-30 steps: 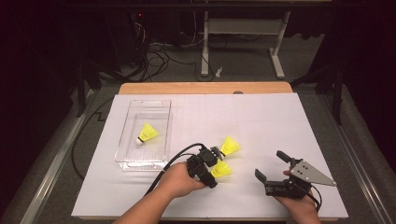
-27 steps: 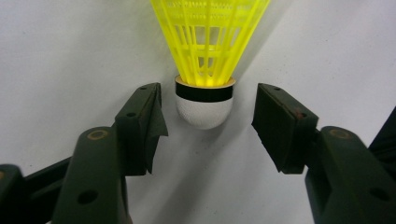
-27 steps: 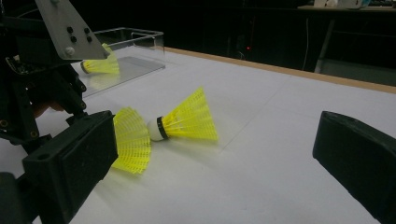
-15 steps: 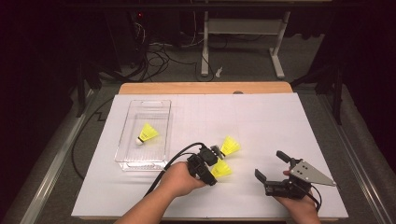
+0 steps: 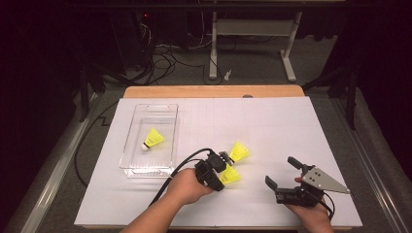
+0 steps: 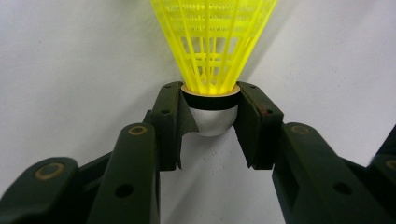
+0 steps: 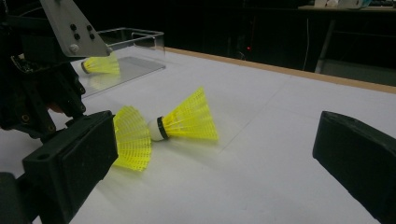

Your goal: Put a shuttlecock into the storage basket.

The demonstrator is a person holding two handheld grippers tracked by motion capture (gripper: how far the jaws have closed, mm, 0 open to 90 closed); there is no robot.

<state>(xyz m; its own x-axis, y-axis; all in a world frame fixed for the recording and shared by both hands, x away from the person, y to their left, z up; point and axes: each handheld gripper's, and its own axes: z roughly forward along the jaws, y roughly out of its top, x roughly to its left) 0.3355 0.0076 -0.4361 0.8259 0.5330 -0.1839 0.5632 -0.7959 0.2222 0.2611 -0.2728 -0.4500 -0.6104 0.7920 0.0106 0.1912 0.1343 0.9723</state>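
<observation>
Two black jaws stand wide apart over the white table (image 7: 280,140), with a yellow shuttlecock (image 7: 187,119) lying on its side between them. A second shuttlecock (image 7: 130,140) sits by the other gripper (image 7: 42,88); a third (image 7: 100,65) lies in the clear tray (image 7: 140,39).

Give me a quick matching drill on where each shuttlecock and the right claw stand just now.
Things:
1. Shuttlecock farthest left
2. Shuttlecock nearest the left hand
3. Shuttlecock just beyond it
4. Right claw

States:
A. Open, holding nothing
B. Lying free on the white sheet
C. Cork end between the left claw's jaws
D. Inside the clear tray

Pairs: 1-D, 2-C, 3-B, 4-A
</observation>
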